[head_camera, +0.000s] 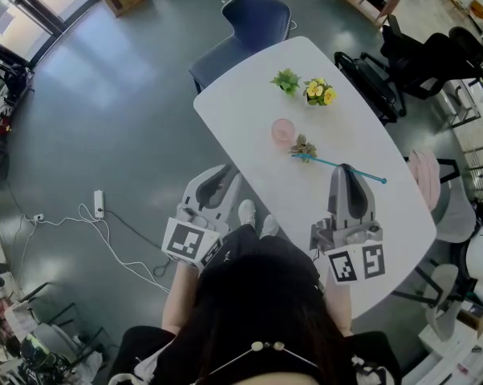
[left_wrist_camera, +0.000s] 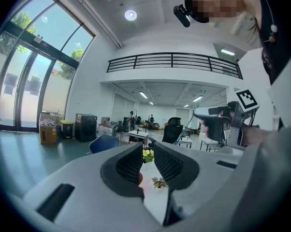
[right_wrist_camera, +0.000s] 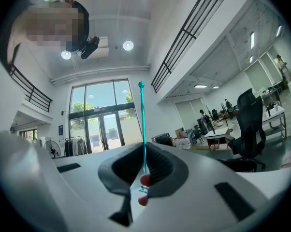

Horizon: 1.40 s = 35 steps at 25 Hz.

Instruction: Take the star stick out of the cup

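A thin teal star stick [head_camera: 326,164] hangs level over the white table [head_camera: 249,95], with my right gripper [head_camera: 346,169] shut on it near its middle. Its star end lies by a small succulent [head_camera: 303,146], just beside the pink cup [head_camera: 283,131] and outside it. Its ball end points right. In the right gripper view the stick [right_wrist_camera: 142,120] rises straight from between the pads of the right gripper [right_wrist_camera: 143,151]. My left gripper [head_camera: 223,173] hovers at the table's left edge, jaws a little apart with nothing between them. It looks the same in its own view [left_wrist_camera: 148,151].
Yellow flowers [head_camera: 319,91] and a green plant [head_camera: 286,80] stand at the table's far end. A blue chair [head_camera: 253,18] is beyond the table, and black office chairs [head_camera: 410,54] are to its right. A power strip and cable [head_camera: 99,204] lie on the floor at left.
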Each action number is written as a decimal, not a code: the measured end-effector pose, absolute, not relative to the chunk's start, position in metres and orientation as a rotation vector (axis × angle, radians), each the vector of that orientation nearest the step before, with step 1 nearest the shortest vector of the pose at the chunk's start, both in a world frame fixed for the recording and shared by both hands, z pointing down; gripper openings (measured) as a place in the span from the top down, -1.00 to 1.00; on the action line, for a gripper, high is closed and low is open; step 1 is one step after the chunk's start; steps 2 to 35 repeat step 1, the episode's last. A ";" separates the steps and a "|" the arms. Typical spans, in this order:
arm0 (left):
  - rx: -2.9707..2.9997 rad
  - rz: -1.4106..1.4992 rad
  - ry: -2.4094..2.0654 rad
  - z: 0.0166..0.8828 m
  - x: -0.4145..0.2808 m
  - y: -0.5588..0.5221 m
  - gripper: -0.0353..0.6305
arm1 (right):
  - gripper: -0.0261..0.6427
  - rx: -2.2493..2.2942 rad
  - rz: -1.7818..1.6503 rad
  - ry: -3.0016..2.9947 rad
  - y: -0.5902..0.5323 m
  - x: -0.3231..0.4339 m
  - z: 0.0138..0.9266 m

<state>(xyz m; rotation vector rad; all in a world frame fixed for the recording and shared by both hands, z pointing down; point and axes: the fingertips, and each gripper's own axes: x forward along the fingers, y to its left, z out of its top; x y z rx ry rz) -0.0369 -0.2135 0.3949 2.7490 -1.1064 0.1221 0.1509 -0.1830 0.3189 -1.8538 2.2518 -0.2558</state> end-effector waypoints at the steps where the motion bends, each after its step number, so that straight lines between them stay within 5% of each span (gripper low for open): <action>1: 2.749 0.120 -1.107 0.395 -0.037 -0.214 0.68 | 0.86 -1.855 -0.257 2.251 -0.183 0.151 0.319; 35: 2.749 0.120 -1.107 0.395 -0.037 -0.214 0.68 | 0.86 -1.855 -0.257 2.251 -0.183 0.151 0.319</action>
